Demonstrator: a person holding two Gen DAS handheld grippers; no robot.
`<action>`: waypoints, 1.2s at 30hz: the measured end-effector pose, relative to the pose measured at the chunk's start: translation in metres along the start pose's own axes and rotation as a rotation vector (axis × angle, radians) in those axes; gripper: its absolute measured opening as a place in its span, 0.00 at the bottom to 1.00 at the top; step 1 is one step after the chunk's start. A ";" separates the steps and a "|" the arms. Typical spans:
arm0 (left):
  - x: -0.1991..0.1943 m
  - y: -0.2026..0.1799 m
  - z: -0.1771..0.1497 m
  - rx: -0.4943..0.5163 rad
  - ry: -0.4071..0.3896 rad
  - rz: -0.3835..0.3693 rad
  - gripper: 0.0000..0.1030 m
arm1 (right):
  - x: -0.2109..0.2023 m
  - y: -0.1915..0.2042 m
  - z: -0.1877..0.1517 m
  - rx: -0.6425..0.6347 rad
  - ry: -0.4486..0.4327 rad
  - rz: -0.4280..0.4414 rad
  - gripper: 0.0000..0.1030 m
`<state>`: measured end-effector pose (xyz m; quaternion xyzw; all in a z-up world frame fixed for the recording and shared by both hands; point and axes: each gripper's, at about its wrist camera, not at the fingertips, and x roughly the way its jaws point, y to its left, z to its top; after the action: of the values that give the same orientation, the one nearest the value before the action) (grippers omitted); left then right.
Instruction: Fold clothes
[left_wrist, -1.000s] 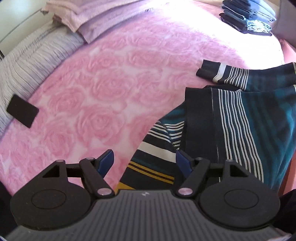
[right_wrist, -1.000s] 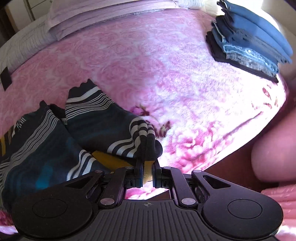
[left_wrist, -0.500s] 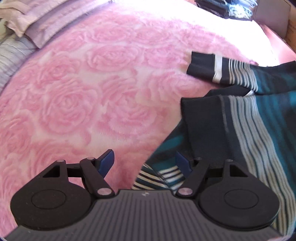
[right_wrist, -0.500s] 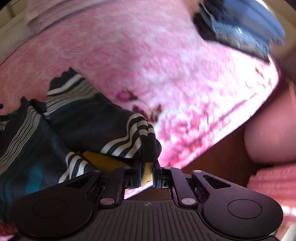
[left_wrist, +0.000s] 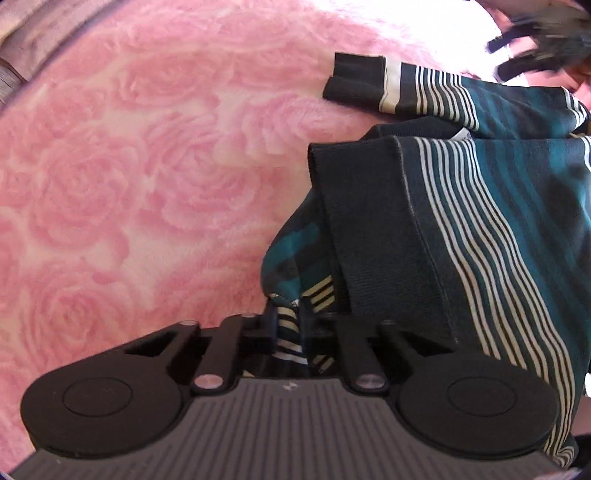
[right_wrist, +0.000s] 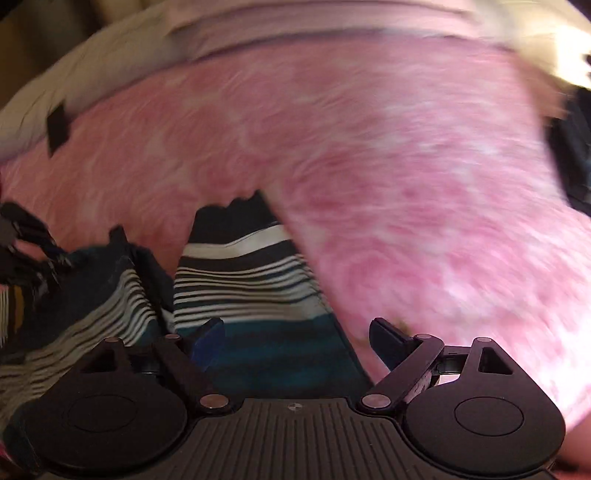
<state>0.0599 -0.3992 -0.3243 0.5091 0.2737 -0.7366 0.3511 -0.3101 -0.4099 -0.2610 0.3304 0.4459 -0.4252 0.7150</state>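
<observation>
A dark teal sweater (left_wrist: 480, 229) with white stripes and black cuffs lies on the pink rose-patterned blanket (left_wrist: 129, 184). My left gripper (left_wrist: 288, 325) is shut on a striped fold of the sweater at its near left edge. One sleeve with a black cuff (left_wrist: 354, 77) stretches across the far side. In the blurred right wrist view the sweater's striped sleeve (right_wrist: 243, 280) lies flat on the blanket (right_wrist: 406, 166), and my right gripper (right_wrist: 295, 343) stands open just above it with nothing between its fingers.
A small black rectangle (right_wrist: 58, 127) lies on the pale striped bedding at the far left. Dark folded clothes (right_wrist: 572, 147) sit at the right edge of the bed. The other gripper shows blurred at the top right (left_wrist: 539, 51) of the left wrist view.
My left gripper has closed on the sweater's striped edge. My right gripper has let go of the sleeve, opened wide and swung left; its view is motion-blurred.
</observation>
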 end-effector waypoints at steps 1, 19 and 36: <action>-0.008 -0.003 -0.001 -0.023 -0.016 0.028 0.06 | 0.023 -0.002 0.009 -0.040 0.035 0.031 0.85; -0.183 0.086 0.022 -0.446 -0.318 0.576 0.07 | -0.131 -0.122 0.148 0.046 -0.539 -0.035 0.08; -0.043 0.080 -0.093 -0.804 0.046 0.340 0.68 | 0.038 0.027 0.146 -0.152 -0.226 0.225 0.67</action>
<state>0.1859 -0.3668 -0.3178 0.3861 0.4590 -0.4916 0.6314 -0.2244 -0.5352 -0.2374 0.2732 0.3537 -0.3420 0.8266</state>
